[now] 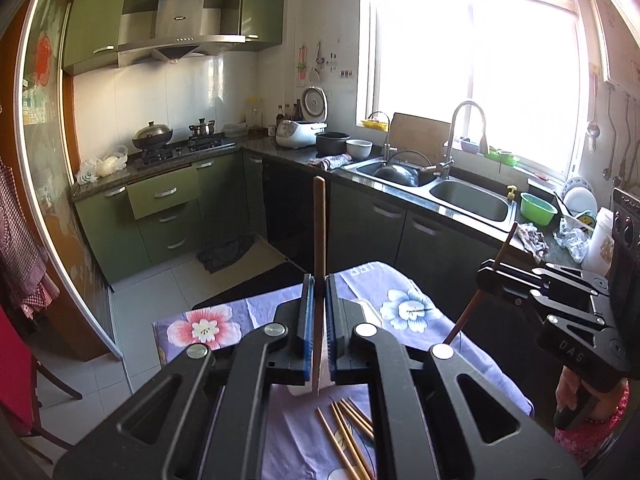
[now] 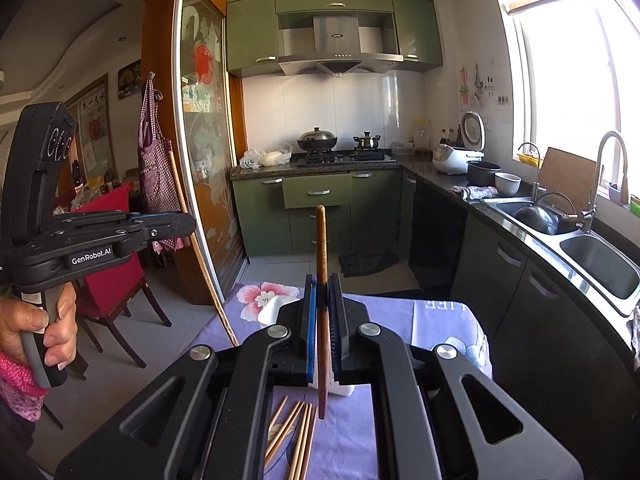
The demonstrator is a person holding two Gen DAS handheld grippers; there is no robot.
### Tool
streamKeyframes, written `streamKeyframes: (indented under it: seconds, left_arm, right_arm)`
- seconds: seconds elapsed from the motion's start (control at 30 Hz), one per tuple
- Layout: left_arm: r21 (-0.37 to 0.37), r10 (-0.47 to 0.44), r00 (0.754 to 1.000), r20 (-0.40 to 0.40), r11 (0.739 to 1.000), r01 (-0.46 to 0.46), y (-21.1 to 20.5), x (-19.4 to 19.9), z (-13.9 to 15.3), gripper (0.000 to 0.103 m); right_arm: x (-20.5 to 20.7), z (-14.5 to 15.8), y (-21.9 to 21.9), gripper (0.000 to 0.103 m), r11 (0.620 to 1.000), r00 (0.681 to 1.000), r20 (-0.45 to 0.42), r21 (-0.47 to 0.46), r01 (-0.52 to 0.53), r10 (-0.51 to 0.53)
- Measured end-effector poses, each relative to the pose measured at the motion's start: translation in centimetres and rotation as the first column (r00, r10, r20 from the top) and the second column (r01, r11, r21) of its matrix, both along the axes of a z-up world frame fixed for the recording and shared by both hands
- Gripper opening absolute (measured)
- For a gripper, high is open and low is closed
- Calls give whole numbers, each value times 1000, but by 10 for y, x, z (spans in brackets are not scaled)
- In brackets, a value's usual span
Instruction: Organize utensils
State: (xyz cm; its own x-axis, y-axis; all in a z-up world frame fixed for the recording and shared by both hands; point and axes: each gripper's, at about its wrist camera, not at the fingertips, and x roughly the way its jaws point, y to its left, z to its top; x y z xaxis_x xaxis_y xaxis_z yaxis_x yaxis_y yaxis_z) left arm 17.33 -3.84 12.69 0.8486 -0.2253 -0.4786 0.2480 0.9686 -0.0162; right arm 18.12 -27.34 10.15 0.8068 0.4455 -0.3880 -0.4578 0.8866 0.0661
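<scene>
My left gripper is shut on a brown wooden chopstick that stands nearly upright between its blue pads. My right gripper is shut on a darker reddish-brown chopstick, also upright. Both are held above a small table with a purple floral cloth. Several light bamboo chopsticks lie loose on the cloth below the grippers; they also show in the right wrist view. A white container sits on the cloth, partly hidden by the grippers. The right gripper shows at the right of the left wrist view.
A green-cabinet kitchen lies ahead with a stove, a rice cooker and a double sink along the counter. A red chair stands left of the table. A green bowl sits by the sink.
</scene>
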Motion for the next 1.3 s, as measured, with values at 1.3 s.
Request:
streamKeyframes:
  seconds: [1.3]
  left_arm:
    - [29, 48, 983, -178, 999, -43, -5, 34, -81, 27]
  right_arm:
    - [69, -59, 7, 17, 999, 996, -88, 17, 33, -31]
